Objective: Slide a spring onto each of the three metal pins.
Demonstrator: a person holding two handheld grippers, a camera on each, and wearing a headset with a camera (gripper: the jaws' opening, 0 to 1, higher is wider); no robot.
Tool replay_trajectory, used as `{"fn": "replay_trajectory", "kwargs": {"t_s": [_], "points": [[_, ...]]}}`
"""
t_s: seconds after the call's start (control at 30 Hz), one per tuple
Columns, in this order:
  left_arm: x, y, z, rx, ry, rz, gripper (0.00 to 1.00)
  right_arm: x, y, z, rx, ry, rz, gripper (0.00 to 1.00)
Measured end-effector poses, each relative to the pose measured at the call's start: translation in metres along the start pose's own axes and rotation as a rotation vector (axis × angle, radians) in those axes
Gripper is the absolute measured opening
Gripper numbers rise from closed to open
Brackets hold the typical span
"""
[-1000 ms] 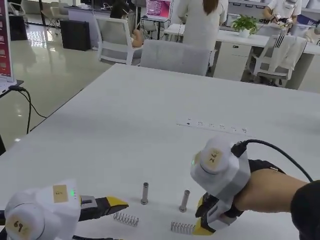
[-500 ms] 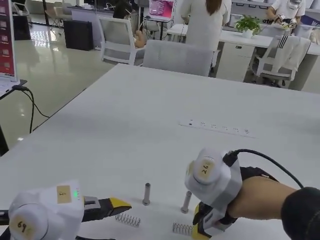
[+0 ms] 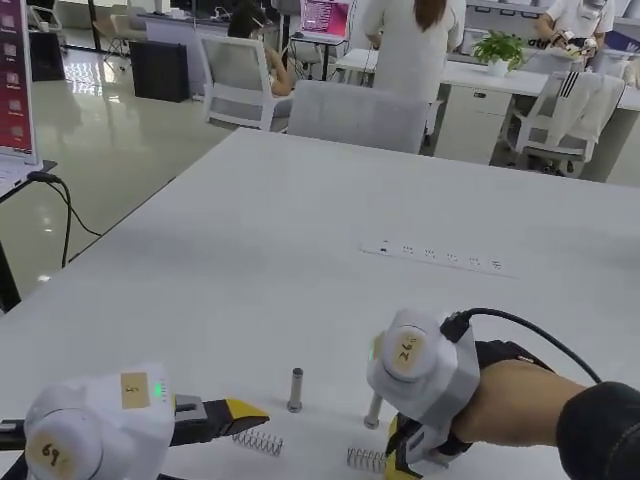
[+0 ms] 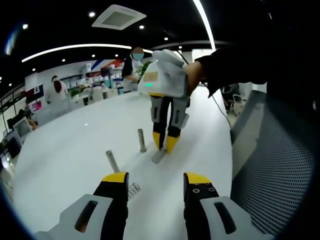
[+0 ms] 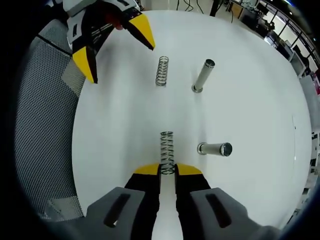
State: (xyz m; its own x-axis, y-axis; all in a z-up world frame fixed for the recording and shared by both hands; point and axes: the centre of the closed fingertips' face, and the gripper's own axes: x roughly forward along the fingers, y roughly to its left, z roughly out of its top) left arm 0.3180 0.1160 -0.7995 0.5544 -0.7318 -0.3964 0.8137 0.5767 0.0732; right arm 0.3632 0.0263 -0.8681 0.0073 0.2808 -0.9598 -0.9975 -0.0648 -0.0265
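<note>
Two metal pins stand upright on the white table, one (image 3: 296, 389) to the left of the other (image 3: 373, 410). A spring (image 3: 365, 459) lies flat by the front edge, and my right gripper (image 3: 393, 462) is shut on its right end. In the right gripper view the yellow tips (image 5: 167, 169) pinch that spring (image 5: 167, 147), with a pin (image 5: 215, 148) just beside it. A second spring (image 3: 258, 441) lies loose near my left gripper (image 3: 238, 428), which is open. In the left gripper view its jaws (image 4: 156, 179) stand wide apart, with this spring (image 4: 133, 189) beside the left one.
A white power strip (image 3: 435, 257) is set into the table further back. A grey chair (image 3: 350, 112) stands at the far edge, with people and desks beyond. A mesh chair back (image 4: 280, 170) is close on my side of the table.
My right gripper has sunk lower and shifted slightly left onto the spring's end. The left gripper has barely moved. The head camera has tilted a little.
</note>
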Motion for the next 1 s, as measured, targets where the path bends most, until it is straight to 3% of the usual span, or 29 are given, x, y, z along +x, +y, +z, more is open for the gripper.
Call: {"fn": "replay_trajectory", "kwargs": {"t_s": [0.17, 0.33, 0.63, 1.0], "points": [[0.001, -0.002, 0.001, 0.004, 0.000, -0.006, 0.37, -0.003, 0.002, 0.001, -0.001, -0.002, -0.004, 0.08], [0.001, -0.003, 0.001, 0.011, 0.003, -0.015, 0.36, -0.016, 0.007, 0.007, 0.008, -0.014, 0.006, 0.08], [0.006, -0.006, 0.010, 0.043, 0.005, -0.043, 0.34, -0.041, 0.026, 0.034, -0.029, -0.064, 0.037, 0.08], [0.010, -0.013, 0.021, 0.077, -0.003, -0.084, 0.29, -0.052, 0.038, 0.055, -0.093, -0.074, 0.050, 0.08]]}}
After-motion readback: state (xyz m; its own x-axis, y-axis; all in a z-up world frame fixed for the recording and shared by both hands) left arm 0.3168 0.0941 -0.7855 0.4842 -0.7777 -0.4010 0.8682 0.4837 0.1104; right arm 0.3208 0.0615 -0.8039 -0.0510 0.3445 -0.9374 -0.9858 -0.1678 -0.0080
